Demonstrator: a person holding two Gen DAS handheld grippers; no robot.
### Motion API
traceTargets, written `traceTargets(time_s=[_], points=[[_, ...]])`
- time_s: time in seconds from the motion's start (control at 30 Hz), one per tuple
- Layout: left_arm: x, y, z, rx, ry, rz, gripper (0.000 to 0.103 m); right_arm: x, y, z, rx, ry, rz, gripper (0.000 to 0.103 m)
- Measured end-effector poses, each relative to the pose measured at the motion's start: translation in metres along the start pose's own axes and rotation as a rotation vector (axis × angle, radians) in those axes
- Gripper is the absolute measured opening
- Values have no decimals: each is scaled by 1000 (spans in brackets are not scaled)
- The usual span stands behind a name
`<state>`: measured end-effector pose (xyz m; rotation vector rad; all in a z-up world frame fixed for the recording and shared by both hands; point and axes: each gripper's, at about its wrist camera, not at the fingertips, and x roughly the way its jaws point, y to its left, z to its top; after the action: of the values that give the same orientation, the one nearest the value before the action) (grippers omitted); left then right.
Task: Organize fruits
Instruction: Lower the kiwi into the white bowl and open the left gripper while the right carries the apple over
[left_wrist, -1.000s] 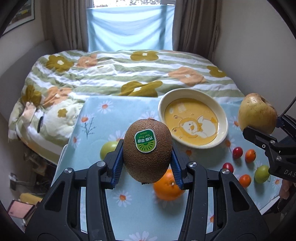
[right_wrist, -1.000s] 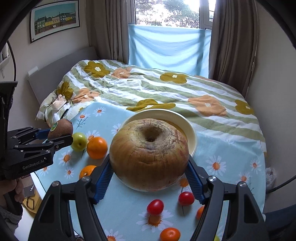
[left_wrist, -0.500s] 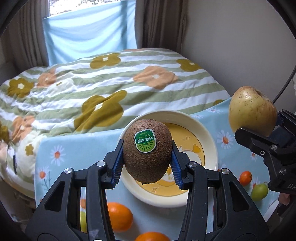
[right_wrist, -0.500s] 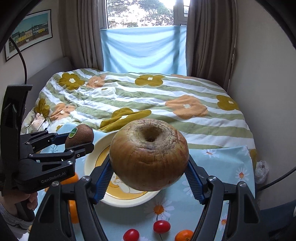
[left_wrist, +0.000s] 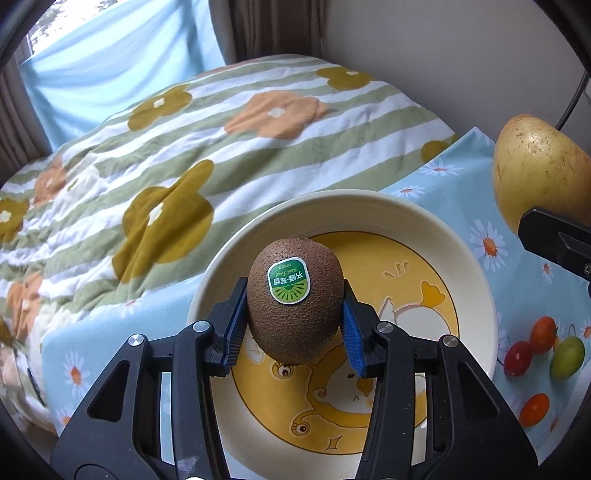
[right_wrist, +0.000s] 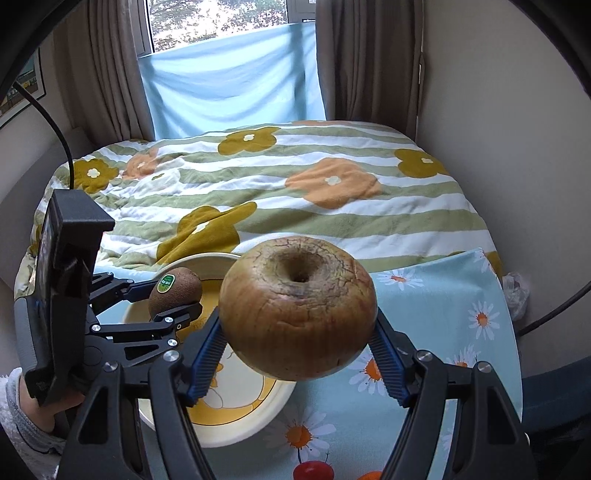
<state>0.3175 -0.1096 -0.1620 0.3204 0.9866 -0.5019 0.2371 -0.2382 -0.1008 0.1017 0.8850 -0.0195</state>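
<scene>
Over the plate (left_wrist: 476, 266), low in the centre of the left wrist view, the left gripper (left_wrist: 293, 321) has its jaws clenched on a kiwi (left_wrist: 295, 299), sticker facing the camera. The fruit hangs clear above the yellow cartoon bottom, so I'd judge it is poised to be lowered in. At the right edge of that view the apple (left_wrist: 535, 170) hangs in the other tool, and below it cherry tomatoes (left_wrist: 519, 357) and a small green fruit (left_wrist: 567, 357) lie on the daisy-print surface (left_wrist: 487, 206), beside the plate and out of the way.

From the right wrist view, a hand (right_wrist: 48, 402) at lower left holds the left tool. Further right, the right gripper (right_wrist: 299, 343) grasps the russeted apple, hollow upward, over the plate's right rim. The two tools sit close, so both fruits going down together could knock. Behind lies the flowered bed (right_wrist: 332, 184).
</scene>
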Motion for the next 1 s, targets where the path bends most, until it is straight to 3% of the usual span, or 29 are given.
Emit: traceTargets(time_s=[0.13,0.17,0.2,0.23,0.33,0.57,1.0], points=[[3,-2,3,28,1,12,54,1,-1,0,15,13,-22,70],[0,-2,4,35,-7,21,71,0,-1,0,19,13,-24,70],[-3,-3,5,38,-16,24,98,0,-2,1,24,12,-24,70],[-7,-2,6,35,-26,23,103,-1,-2,2,27,11,-24,70],[-24,3,5,8,-53,-10,103,-6,-2,5,24,1,-27,70],[-51,20,-9,-53,-57,20,103,-10,5,11,-38,-7,-3,70],[-89,63,-68,-198,-28,123,103,38,32,5,-77,111,85,70]])
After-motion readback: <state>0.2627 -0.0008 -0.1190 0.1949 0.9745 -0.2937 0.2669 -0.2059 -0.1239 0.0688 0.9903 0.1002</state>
